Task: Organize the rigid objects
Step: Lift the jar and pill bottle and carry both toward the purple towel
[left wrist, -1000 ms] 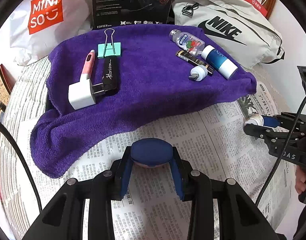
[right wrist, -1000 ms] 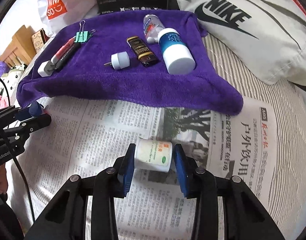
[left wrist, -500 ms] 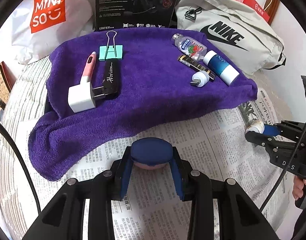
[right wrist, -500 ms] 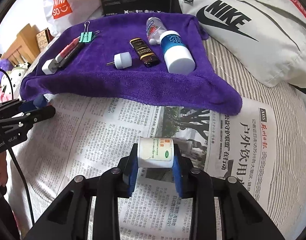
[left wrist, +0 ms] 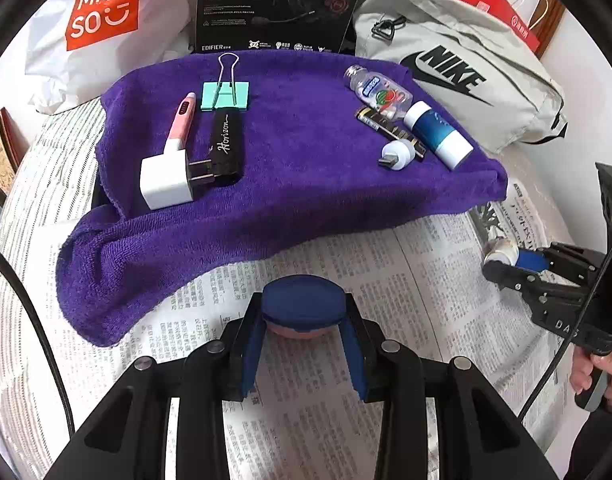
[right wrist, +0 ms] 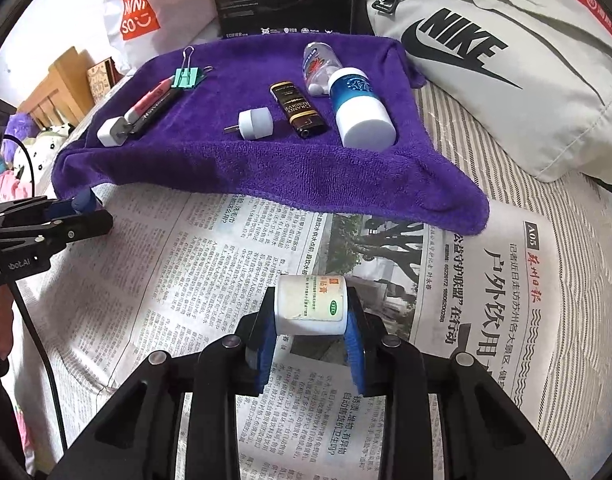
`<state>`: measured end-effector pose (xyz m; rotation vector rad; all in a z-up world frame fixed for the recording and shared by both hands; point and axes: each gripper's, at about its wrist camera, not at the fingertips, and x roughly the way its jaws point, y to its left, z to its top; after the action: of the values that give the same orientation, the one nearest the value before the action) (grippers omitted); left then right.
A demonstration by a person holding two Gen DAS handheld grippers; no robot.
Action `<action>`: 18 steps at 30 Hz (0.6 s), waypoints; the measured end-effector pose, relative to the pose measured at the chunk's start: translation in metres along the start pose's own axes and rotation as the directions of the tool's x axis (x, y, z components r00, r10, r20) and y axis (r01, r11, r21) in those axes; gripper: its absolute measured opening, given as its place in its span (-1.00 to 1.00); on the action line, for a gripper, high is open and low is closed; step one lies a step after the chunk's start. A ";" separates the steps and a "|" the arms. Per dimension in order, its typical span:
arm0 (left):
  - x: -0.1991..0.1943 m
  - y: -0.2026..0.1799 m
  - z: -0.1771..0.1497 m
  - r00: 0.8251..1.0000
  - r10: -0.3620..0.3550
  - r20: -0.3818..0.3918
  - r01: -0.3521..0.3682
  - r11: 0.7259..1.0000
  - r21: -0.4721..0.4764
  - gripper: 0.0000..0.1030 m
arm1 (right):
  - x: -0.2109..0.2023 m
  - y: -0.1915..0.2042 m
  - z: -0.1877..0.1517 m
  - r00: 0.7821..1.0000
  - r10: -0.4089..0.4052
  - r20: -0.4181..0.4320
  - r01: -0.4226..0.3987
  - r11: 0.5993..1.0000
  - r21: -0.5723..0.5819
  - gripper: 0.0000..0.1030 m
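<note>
Over newspaper [right wrist: 226,264] short of the purple towel [right wrist: 266,168], both fingers grip small items: left gripper [left wrist: 302,344] a round blue case [left wrist: 302,304], right gripper [right wrist: 311,344] a white jar [right wrist: 310,304]; either could slip and roll on release

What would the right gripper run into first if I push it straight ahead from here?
Probably the near edge of the purple towel, past open newspaper; height is unclear. The right gripper is shut on a white jar, which would touch first.
</note>
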<state>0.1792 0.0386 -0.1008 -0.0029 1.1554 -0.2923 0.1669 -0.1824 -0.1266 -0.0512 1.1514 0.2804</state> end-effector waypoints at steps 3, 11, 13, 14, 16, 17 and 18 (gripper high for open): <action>-0.006 -0.001 0.001 1.000 0.013 -0.002 -0.013 1.000 0.006 -0.33 | -0.002 -0.005 0.001 0.999 0.044 -0.012 -0.044 0.999 0.012 -0.40; -0.027 0.000 0.008 0.999 0.031 0.026 -0.032 0.999 0.012 -0.33 | -0.026 -0.007 0.012 0.989 0.144 0.038 -0.144 0.989 0.011 -0.40; -0.032 0.000 0.012 0.999 0.031 0.039 -0.032 0.999 0.023 -0.33 | -0.031 -0.006 0.018 0.988 0.147 0.049 -0.147 0.989 -0.001 -0.40; -0.033 -0.001 0.015 0.999 0.032 0.039 -0.033 0.999 0.027 -0.33 | -0.033 -0.005 0.022 0.987 0.148 0.055 -0.148 0.989 -0.010 -0.40; -0.036 0.000 0.021 0.998 0.045 0.049 -0.046 0.998 0.033 -0.33 | -0.035 -0.005 0.032 0.986 0.153 0.063 -0.152 0.988 -0.024 -0.40; -0.037 0.000 0.024 0.998 0.048 0.052 -0.050 0.998 0.034 -0.33 | -0.035 -0.005 0.036 0.986 0.155 0.064 -0.154 0.988 -0.027 -0.40; -0.038 0.001 0.027 0.997 0.050 0.054 -0.052 0.998 0.033 -0.33 | -0.035 -0.005 0.043 0.985 0.158 0.068 -0.156 0.987 -0.033 -0.40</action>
<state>0.1896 0.0445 -0.0558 0.0492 1.0960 -0.2653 0.1929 -0.1860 -0.0775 0.0251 1.0833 0.4345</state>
